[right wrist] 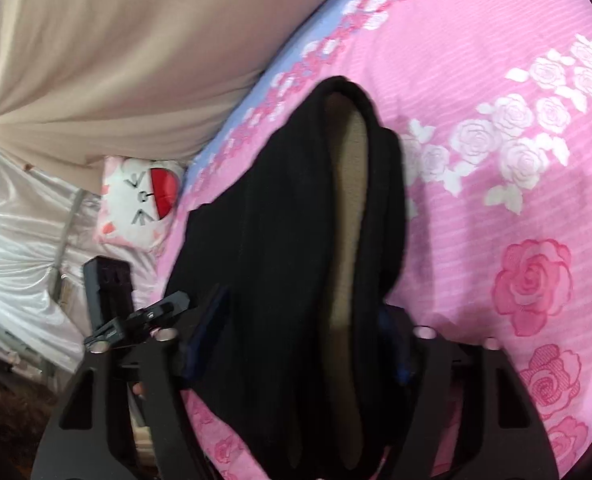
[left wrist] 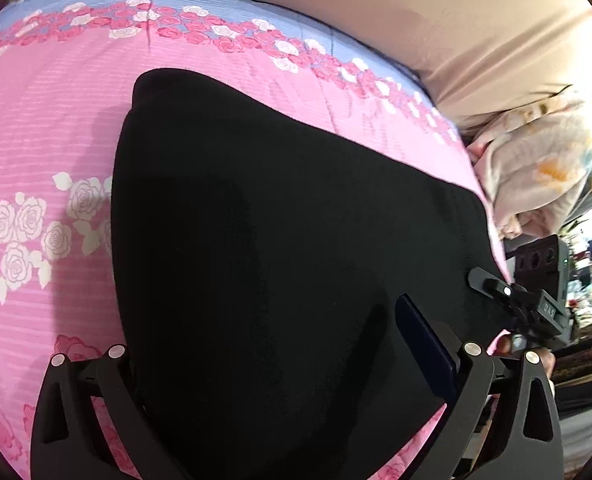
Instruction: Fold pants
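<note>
Black pants (left wrist: 280,248) lie on a pink floral bedsheet (left wrist: 48,120). In the left wrist view the cloth fills the space between my left gripper's (left wrist: 272,344) wide-apart fingers; only the right finger (left wrist: 423,344) shows. The right gripper shows at the far right (left wrist: 511,300). In the right wrist view the pants (right wrist: 264,248) hang bunched, with a beige lining (right wrist: 347,208) showing in the fold. My right gripper (right wrist: 296,332) has the cloth between its blue-padded fingers (right wrist: 212,320); the jaws stand fairly wide with fabric draped over them.
A beige curtain or headboard (left wrist: 455,20) runs behind the bed. A crumpled pale floral blanket (left wrist: 535,168) lies off the bed's right side. A white cat-face cushion (right wrist: 140,200) and white satin cloth (right wrist: 16,240) lie beside the bed.
</note>
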Demonstrator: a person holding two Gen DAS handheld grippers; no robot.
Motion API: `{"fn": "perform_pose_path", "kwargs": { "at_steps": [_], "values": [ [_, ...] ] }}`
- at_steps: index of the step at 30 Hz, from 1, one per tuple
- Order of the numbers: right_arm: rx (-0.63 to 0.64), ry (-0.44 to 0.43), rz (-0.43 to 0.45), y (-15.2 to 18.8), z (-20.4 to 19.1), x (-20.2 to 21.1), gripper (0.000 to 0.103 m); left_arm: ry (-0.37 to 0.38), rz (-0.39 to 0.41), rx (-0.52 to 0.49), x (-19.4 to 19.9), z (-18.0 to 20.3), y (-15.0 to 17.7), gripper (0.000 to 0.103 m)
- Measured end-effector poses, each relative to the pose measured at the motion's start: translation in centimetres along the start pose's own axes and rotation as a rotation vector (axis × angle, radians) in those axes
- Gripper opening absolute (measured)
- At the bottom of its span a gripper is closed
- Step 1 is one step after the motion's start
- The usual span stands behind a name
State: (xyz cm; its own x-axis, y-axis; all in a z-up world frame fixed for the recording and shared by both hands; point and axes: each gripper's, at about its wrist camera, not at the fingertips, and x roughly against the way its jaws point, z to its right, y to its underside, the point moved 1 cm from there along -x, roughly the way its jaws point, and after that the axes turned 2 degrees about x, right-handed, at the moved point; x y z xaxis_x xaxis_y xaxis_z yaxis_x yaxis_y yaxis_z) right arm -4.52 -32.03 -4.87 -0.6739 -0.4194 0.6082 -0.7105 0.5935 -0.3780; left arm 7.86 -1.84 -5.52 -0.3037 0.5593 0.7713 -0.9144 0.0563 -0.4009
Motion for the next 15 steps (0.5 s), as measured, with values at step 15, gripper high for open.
{"fn": "perform_pose_path", "kwargs": {
  "at_steps": [15],
  "values": [
    [-0.067,-0.026,0.029,3.0,0.7,1.5,0.045,0.004,-0.045,0.012,1.7,-1.2,2.2,0.069]
  ]
}}
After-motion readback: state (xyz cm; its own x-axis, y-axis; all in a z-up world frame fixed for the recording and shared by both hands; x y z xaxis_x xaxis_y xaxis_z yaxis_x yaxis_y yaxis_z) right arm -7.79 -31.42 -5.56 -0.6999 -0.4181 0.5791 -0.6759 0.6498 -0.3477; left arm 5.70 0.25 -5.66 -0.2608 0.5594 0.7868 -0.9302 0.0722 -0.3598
